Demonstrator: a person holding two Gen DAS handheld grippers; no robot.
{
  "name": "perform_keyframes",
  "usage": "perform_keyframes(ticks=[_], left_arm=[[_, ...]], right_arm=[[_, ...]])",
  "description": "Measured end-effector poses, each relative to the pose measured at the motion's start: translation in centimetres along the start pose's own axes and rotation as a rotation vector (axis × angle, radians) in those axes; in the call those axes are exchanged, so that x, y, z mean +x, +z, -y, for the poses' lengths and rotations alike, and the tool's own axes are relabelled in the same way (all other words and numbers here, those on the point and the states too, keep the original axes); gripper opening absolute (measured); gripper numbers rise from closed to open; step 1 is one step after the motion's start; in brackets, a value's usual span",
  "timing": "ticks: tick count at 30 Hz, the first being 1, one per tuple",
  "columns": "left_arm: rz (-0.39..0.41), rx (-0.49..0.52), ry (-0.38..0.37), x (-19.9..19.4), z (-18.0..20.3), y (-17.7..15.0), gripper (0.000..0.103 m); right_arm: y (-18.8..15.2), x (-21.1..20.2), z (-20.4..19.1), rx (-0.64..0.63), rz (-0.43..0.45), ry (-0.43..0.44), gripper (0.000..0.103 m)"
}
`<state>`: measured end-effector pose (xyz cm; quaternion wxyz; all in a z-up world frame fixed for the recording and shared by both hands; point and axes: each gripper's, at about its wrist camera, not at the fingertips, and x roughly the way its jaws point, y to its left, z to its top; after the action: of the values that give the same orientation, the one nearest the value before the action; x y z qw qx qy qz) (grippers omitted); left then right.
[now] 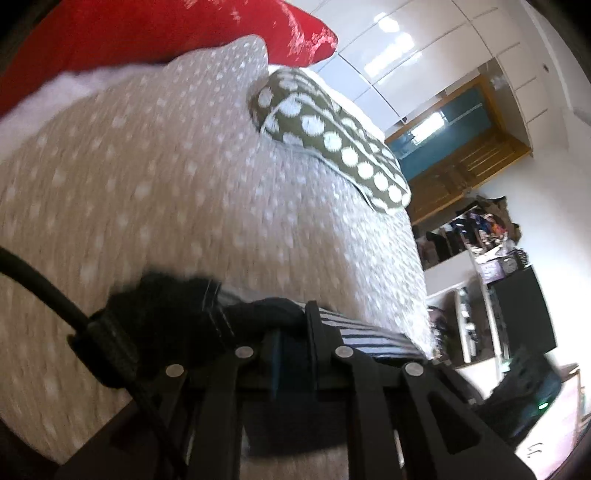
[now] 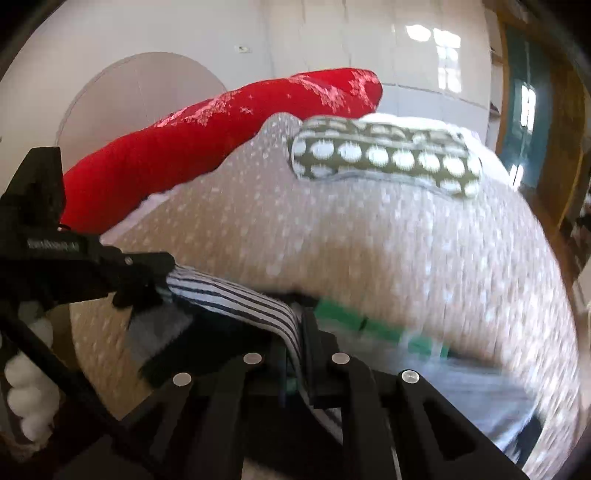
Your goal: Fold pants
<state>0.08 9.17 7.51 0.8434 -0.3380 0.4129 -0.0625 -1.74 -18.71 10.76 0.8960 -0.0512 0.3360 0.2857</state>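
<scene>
The pants [image 1: 369, 338] are black-and-white striped cloth, held above a beige dotted bedspread [image 1: 166, 192]. My left gripper [image 1: 291, 325] is shut on one edge of the striped cloth. In the right wrist view the pants [image 2: 236, 299] stretch as a taut band from my left gripper [image 2: 162, 284] at the left to my right gripper [image 2: 295, 328], which is shut on the other end. Most of the pants hang below, out of sight.
A green pillow with white dots [image 1: 332, 140] and a red pillow [image 1: 166, 33] lie at the bed's far end; both also show in the right view [image 2: 384, 158] [image 2: 221, 136]. A wooden door [image 1: 458, 147] and cluttered shelves [image 1: 491, 254] stand to the right.
</scene>
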Motion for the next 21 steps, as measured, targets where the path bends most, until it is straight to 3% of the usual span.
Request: perform_keyframes(ticks=[4, 7, 8, 10, 11, 13, 15, 18, 21], left_arm=[[0.013, 0.041, 0.086, 3.1, 0.4, 4.4, 0.011], [0.000, 0.030, 0.110, 5.1, -0.6, 6.5, 0.012], [-0.016, 0.018, 0.103, 5.8, -1.1, 7.2, 0.012], [-0.050, -0.011, 0.075, 6.6, -2.1, 8.0, 0.013], [-0.067, -0.026, 0.044, 6.6, -2.5, 8.3, 0.015], [-0.062, -0.034, -0.017, 5.9, -2.9, 8.5, 0.019], [-0.035, -0.029, -0.029, 4.7, -3.0, 8.6, 0.026], [-0.006, -0.037, -0.028, 3.2, -2.8, 8.7, 0.041], [0.007, -0.035, -0.031, 1.7, -2.3, 7.9, 0.042]], right_arm=[[4.6, 4.5, 1.6, -0.013, -0.057, -0.019, 0.008], [6.8, 8.7, 3.1, 0.031, -0.126, -0.005, 0.009], [7.2, 10.1, 3.8, 0.052, -0.150, 0.004, 0.013], [7.8, 12.2, 5.3, 0.099, -0.197, -0.005, 0.042], [8.1, 12.5, 6.1, 0.121, -0.203, -0.017, 0.048], [8.9, 12.0, 7.6, 0.156, -0.185, -0.014, 0.059], [9.6, 10.2, 9.3, 0.194, -0.156, -0.017, 0.064], [9.8, 6.8, 11.1, 0.175, -0.115, -0.111, 0.066], [9.1, 4.5, 12.3, 0.152, -0.113, -0.180, 0.069]])
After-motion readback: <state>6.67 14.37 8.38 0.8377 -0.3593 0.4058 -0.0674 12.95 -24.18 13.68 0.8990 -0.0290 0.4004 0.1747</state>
